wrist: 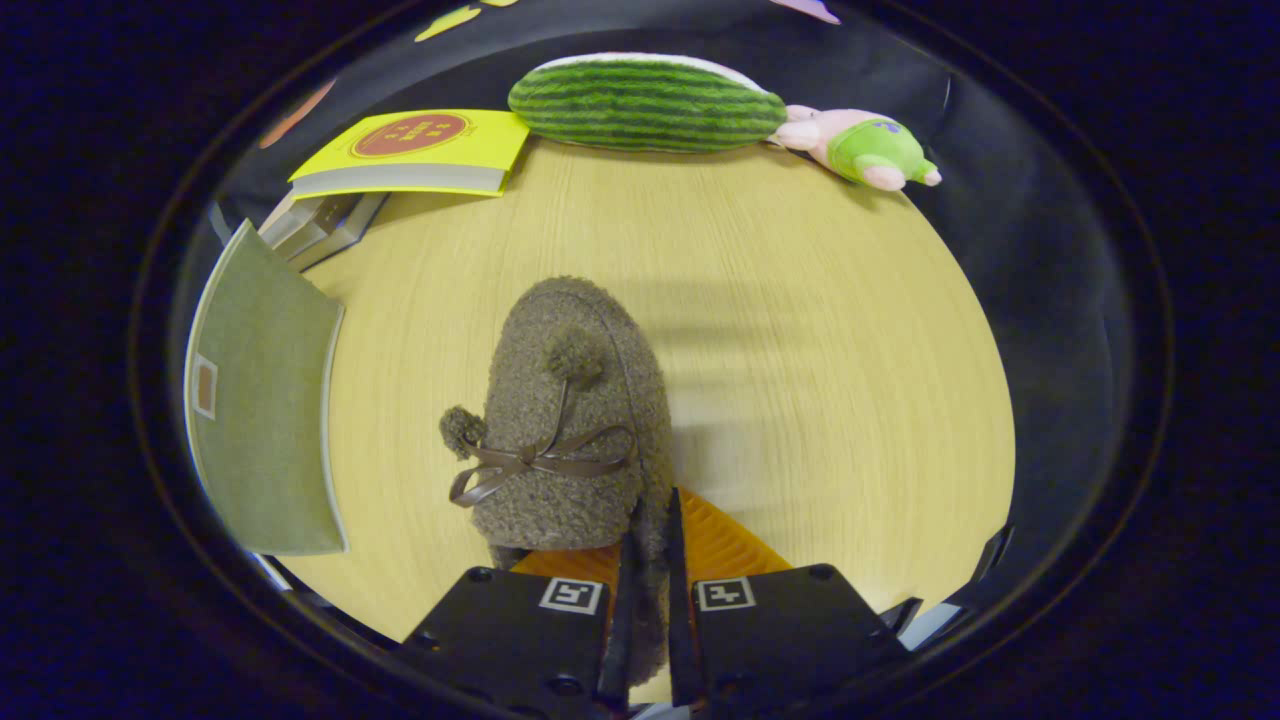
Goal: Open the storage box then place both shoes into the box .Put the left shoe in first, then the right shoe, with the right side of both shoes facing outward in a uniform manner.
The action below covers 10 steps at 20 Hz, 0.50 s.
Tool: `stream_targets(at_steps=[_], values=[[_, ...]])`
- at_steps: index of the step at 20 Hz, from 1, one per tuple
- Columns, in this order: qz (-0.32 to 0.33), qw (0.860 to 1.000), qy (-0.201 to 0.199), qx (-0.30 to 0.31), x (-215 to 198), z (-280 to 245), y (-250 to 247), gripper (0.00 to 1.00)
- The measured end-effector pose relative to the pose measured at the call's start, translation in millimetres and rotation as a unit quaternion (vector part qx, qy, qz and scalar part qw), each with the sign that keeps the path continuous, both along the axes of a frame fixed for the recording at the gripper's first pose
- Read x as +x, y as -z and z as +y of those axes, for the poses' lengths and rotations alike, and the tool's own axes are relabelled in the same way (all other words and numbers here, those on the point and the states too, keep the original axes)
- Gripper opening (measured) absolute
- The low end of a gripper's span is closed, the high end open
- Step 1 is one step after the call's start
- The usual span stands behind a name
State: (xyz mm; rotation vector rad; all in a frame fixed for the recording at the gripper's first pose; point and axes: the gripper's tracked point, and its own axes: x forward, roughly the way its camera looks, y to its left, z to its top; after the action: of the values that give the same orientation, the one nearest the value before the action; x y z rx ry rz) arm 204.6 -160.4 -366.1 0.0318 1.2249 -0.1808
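A fuzzy brown-grey slipper shoe (570, 420) with two pompoms and a brown ribbon bow points its toe away from me over the wooden table (800, 330). My gripper (650, 545) is shut on the shoe's right side wall near the heel, with the fleece edge pinched between both fingers. The shoe looks lifted or tilted, but I cannot tell whether it touches the table. To the left of the shoe lies the grey-green flat lid or panel of the storage box (262, 400), with a small label on it.
Beyond the shoe at the table's far edge lie a yellow book (420, 150), a striped watermelon-shaped cushion (645, 103) and a pink and green plush toy (865, 148). A grey frame (320, 225) sits under the book. Bare wood stretches to the right of the shoe.
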Motion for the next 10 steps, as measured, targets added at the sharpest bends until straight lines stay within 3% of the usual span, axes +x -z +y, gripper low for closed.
stream_targets(at_steps=[2,6,10], values=[[-0.008,1.000,0.013,0.020,-2,1,-5,0.07],[-0.022,0.995,0.043,0.084,-4,15,-27,0.06],[-0.039,0.993,0.054,0.098,-4,29,-63,0.06]])
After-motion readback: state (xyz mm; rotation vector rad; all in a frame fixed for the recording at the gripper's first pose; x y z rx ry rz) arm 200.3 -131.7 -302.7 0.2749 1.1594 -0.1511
